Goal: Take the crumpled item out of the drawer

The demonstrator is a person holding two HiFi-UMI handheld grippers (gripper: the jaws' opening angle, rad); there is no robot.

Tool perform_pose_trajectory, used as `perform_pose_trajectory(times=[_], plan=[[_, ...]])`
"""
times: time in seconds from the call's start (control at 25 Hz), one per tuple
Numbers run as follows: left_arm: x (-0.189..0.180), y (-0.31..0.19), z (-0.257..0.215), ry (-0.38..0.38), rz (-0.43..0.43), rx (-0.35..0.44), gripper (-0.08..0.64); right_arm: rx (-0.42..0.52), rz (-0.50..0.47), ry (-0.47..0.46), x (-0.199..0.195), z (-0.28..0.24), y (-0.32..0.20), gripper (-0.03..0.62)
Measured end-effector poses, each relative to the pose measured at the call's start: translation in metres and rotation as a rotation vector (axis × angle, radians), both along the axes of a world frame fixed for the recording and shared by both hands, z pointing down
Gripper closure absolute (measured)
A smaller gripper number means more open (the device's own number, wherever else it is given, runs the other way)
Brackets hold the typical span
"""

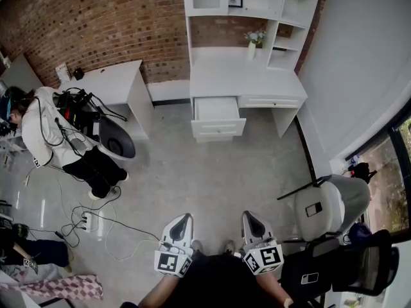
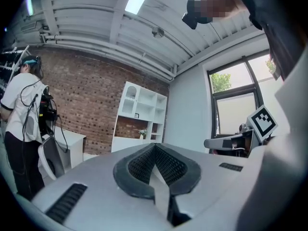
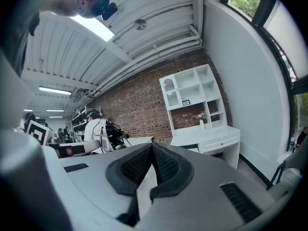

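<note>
The white desk [image 1: 247,82] stands across the room against the brick wall, and its left drawer [image 1: 218,117] is pulled open. From here the inside of the drawer looks plain white, with no crumpled item to be made out. My left gripper [image 1: 183,221] and right gripper [image 1: 251,219] are held low near my body, far from the desk. Both are shut with nothing between their pads. The left gripper [image 2: 155,146] points up towards the shelf unit [image 2: 139,112]. The right gripper [image 3: 152,144] points at the desk [image 3: 211,136] from afar.
A person in a white top [image 1: 45,133] stands at the left by a dark chair [image 1: 115,140] and a white table [image 1: 106,82]. Cables and a power strip [image 1: 88,221] lie on the floor. Office chairs [image 1: 331,204] stand at the right. A vase with flowers [image 1: 253,42] is on the desk.
</note>
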State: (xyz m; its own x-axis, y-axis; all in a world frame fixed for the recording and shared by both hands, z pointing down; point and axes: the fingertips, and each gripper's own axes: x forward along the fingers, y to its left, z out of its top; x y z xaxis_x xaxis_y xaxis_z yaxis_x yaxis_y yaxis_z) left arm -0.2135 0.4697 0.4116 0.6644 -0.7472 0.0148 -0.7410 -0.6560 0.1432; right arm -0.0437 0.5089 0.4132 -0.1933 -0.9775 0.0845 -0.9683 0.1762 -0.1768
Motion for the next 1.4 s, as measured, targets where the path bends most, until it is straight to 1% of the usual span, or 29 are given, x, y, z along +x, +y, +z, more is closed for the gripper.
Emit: perform_pose_trajectory(times=[0.24, 0.36, 0.56, 0.76, 0.88, 1.0, 1.16, 1.32, 1.4], plan=[[0.022, 0.004, -0.001, -0.003, 0.012, -0.006, 0.537, -0.005, -0.006, -0.002, 0.015, 0.0, 0.005, 0.578], [0.043, 0.003, -0.004, 0.007, 0.013, -0.017, 0.537, -0.013, -0.016, 0.01, 0.032, 0.005, 0.007, 0.578], [0.084, 0.002, -0.014, -0.001, 0.006, 0.006, 0.537, -0.032, -0.029, 0.002, 0.067, 0.014, 0.01, 0.578], [0.118, 0.003, -0.015, -0.042, 0.016, 0.033, 0.537, -0.036, -0.051, -0.015, 0.098, 0.026, 0.0, 0.578], [0.124, -0.009, -0.015, -0.058, 0.015, 0.025, 0.537, -0.041, -0.051, -0.032, 0.106, 0.025, -0.016, 0.578], [0.123, -0.037, -0.008, -0.053, 0.008, 0.001, 0.537, -0.054, -0.055, -0.029, 0.105, 0.032, -0.042, 0.578], [0.123, -0.094, 0.003, -0.048, 0.004, -0.002, 0.537, -0.075, -0.067, -0.015, 0.103, 0.043, -0.095, 0.578], [0.12, -0.176, 0.011, -0.041, -0.011, 0.021, 0.537, -0.102, -0.053, 0.017, 0.107, 0.051, -0.169, 0.578], [0.118, -0.226, 0.001, -0.003, -0.011, 0.035, 0.537, -0.105, -0.041, 0.018, 0.104, 0.049, -0.216, 0.578]])
